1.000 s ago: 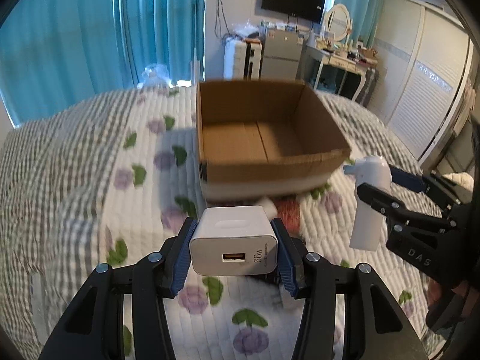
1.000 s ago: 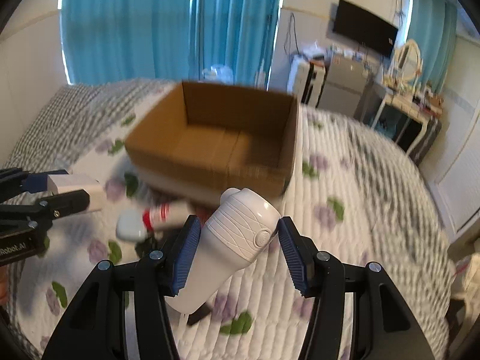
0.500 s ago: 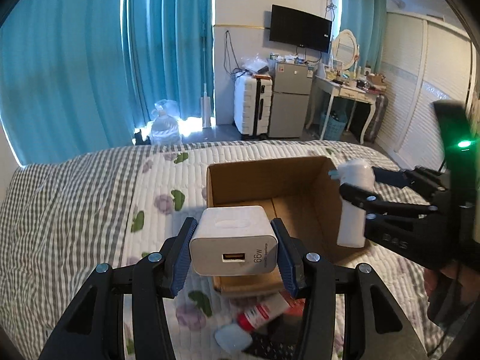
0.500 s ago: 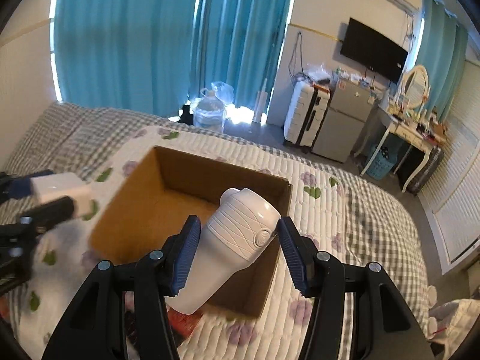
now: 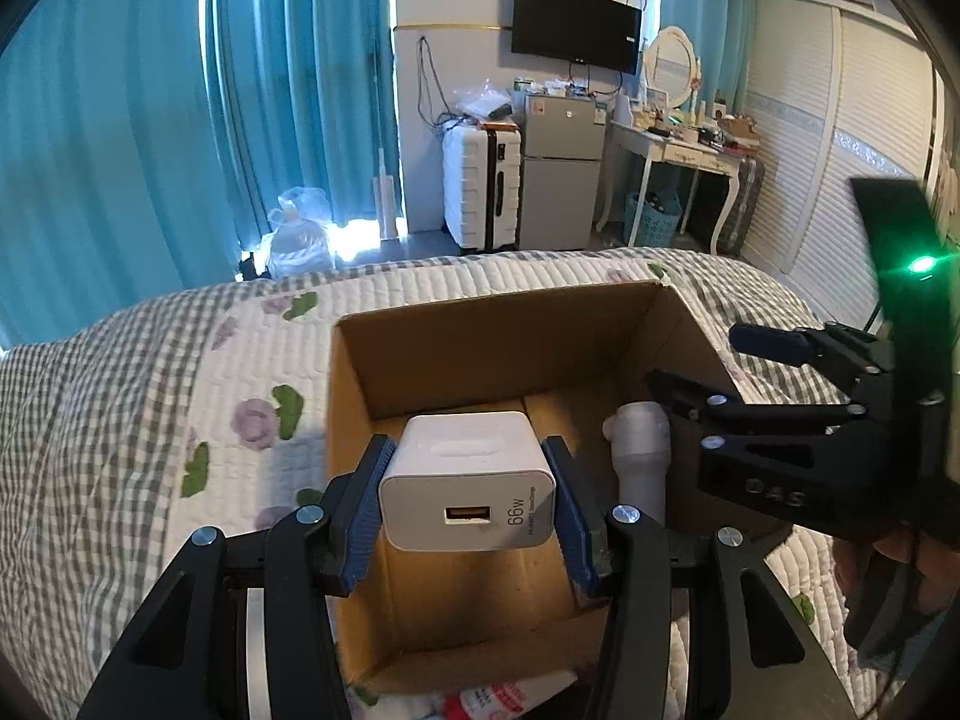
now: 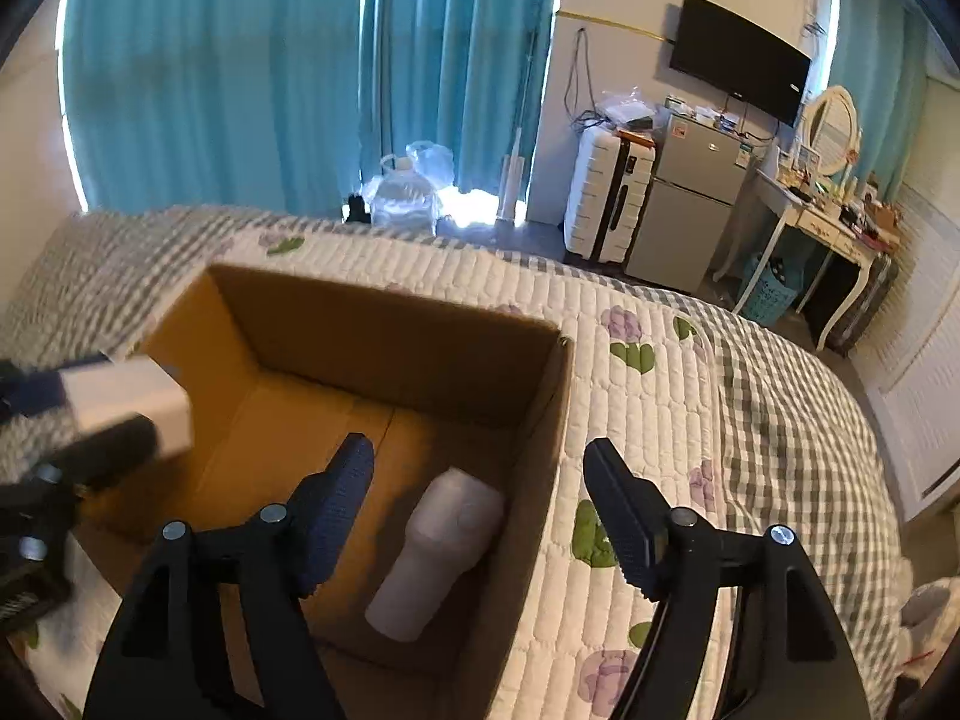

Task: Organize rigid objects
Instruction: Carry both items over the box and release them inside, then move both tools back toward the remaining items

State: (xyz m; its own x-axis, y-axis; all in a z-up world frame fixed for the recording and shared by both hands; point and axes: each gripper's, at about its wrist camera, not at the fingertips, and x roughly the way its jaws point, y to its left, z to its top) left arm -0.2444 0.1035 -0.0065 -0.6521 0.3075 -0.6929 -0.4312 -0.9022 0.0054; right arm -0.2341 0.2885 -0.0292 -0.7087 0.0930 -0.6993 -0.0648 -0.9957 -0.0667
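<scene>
Charger — white, 66W marking, USB port facing camera — clamped between blue pads of left gripper, held above open cardboard box. Right gripper spread wide, nothing between jaws, hovering over box's right side. White bottle lying on box floor against right wall, apart from both grippers. Box resting on quilted floral bedspread. Red-and-white tube partly visible on bedspread at box's near edge.

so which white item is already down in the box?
The white bottle, lying loose on the floor of the cardboard box under the open right tongs. The white charger is clamped in the left tongs above it.
</scene>
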